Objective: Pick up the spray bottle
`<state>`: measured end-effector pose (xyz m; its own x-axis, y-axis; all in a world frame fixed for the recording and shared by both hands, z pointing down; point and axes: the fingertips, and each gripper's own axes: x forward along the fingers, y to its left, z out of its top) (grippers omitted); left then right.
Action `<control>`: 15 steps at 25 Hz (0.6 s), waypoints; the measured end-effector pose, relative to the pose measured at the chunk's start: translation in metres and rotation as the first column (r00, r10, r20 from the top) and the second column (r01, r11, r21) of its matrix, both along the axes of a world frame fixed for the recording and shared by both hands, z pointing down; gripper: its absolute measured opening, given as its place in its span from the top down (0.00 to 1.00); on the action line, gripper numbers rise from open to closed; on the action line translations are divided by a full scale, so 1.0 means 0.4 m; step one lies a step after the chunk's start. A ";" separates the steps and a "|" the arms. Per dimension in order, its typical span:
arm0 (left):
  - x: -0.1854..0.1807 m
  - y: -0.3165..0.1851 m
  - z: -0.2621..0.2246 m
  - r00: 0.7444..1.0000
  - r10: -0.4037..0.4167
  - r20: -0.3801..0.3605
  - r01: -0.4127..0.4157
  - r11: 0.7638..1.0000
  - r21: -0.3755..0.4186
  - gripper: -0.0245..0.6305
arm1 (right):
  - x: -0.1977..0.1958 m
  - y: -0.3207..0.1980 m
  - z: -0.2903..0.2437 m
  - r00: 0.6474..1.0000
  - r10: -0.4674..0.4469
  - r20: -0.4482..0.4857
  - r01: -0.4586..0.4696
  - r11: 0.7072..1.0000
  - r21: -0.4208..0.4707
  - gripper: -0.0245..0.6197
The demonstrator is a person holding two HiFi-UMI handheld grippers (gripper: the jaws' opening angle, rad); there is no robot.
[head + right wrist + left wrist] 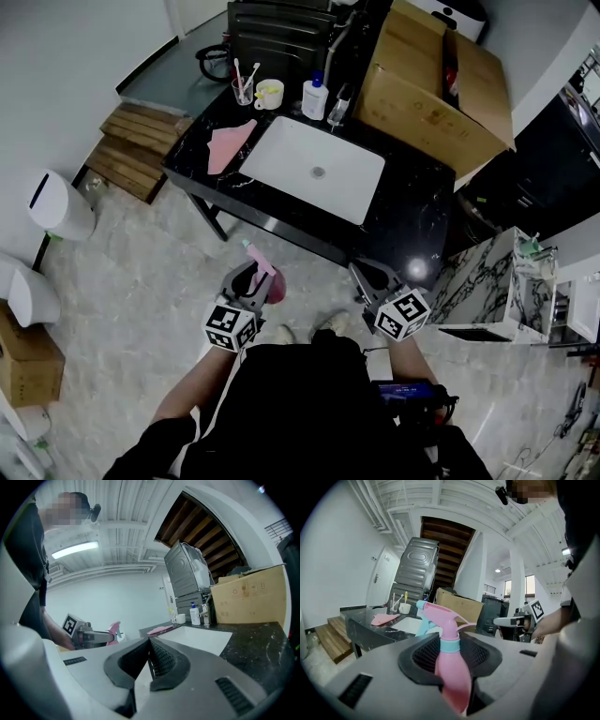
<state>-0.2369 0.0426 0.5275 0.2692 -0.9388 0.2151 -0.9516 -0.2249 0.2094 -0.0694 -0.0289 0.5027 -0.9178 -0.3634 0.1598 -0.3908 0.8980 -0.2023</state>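
Home washroom corner, tucked in by a staircase

A white sink point(300, 150) is set into a black marble counter point(412, 225). A toothbrush cup point(243, 91), pump bottle point(314, 97) and faucet point(337, 111) are lined up along its back edge, a pink cloth point(228, 145) is laid near its left edge, and a wooden stair underside point(447, 541) is seen behind.

We look along our right gripper point(149, 641), its jaws pressed together (nothing between them). Beyond lie a white sink point(201, 639), the dark desk point(258, 639) and a cardboard box point(248, 595). Far left, the left gripper point(104, 637) carries a pink spray bottle point(114, 630).
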 end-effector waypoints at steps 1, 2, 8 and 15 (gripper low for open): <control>0.004 -0.003 -0.001 1.000 0.007 -0.001 -0.007 1.000 0.002 0.75 | 0.004 0.000 0.002 1.000 0.007 0.000 -0.007 1.000 -0.002 0.92; 0.008 -0.005 -0.003 1.000 0.014 0.000 -0.014 1.000 0.003 0.75 | 0.008 0.000 0.004 1.000 0.014 -0.001 -0.014 1.000 -0.005 0.92; 0.026 -0.015 -0.004 0.999 0.048 0.005 -0.048 0.999 0.006 0.75 | 0.038 -0.003 0.020 0.998 0.062 0.000 -0.062 0.998 -0.017 0.92; 0.045 -0.022 -0.002 0.998 0.070 0.005 -0.070 0.998 0.004 0.75 | 0.060 -0.005 0.014 0.996 0.090 0.006 -0.090 0.996 -0.015 0.92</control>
<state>-0.2188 0.0339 0.5266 0.3337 -0.9184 0.2128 -0.9344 -0.2922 0.2039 -0.0455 -0.0311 0.5084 -0.8825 -0.4423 0.1600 -0.4686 0.8559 -0.2185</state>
